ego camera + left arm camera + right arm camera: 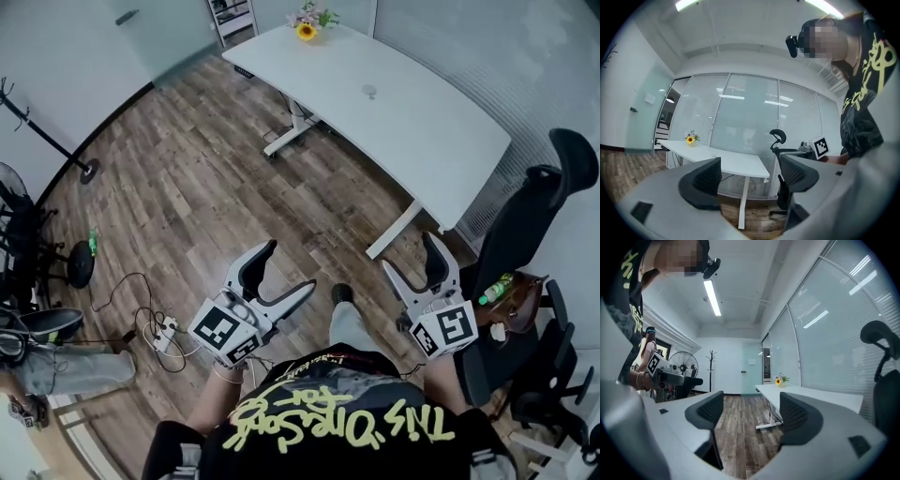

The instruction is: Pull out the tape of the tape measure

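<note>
Wood-plank floor (206, 178) with white desk (394, 103) ahead; left gripper (291, 266) held in mid-air, jaws apart, gripping nothing; right gripper (410, 253) likewise released, jaws apart.

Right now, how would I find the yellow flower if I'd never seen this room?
Find the long white desk on the wooden floor. Go to its far end, away from the black chair. The flower stands there in a small bunch: bright yellow, the only colourful thing on the white top.
</note>
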A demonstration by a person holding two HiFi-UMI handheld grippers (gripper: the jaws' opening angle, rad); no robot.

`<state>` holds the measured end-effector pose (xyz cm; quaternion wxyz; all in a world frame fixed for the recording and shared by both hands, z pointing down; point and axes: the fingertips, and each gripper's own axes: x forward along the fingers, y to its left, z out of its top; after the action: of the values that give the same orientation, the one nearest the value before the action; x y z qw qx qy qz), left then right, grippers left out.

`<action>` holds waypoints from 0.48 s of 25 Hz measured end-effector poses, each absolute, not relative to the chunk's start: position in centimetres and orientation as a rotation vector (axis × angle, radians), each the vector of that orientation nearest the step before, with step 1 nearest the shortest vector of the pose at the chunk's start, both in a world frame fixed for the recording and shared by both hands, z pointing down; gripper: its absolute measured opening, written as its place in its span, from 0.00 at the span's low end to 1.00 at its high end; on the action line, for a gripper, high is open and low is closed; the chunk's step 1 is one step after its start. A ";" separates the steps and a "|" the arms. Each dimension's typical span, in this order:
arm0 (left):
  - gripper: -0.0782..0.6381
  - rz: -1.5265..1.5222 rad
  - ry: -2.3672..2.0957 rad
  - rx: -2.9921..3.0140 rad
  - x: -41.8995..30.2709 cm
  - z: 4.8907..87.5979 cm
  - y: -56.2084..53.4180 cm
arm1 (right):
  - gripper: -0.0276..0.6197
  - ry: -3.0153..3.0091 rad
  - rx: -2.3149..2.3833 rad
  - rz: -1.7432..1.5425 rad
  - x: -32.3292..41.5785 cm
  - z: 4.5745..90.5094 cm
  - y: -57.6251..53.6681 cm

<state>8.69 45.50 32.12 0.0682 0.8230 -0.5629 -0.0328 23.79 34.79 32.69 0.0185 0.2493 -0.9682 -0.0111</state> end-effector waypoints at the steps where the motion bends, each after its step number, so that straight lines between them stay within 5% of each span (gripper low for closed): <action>1: 0.65 -0.094 -1.706 2.479 8.1 32.0 44.5 | 0.59 -3.019 0.760 -0.044 23.0 32.4 33.6; 12: 0.65 -0.113 -1.798 2.470 4.0 29.3 31.3 | 0.59 -3.072 0.584 -0.180 16.1 28.9 20.6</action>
<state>3.96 31.30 29.25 0.0422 0.8072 -0.5877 -0.0371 16.11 20.64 28.94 0.0048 0.1864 -0.9808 -0.0576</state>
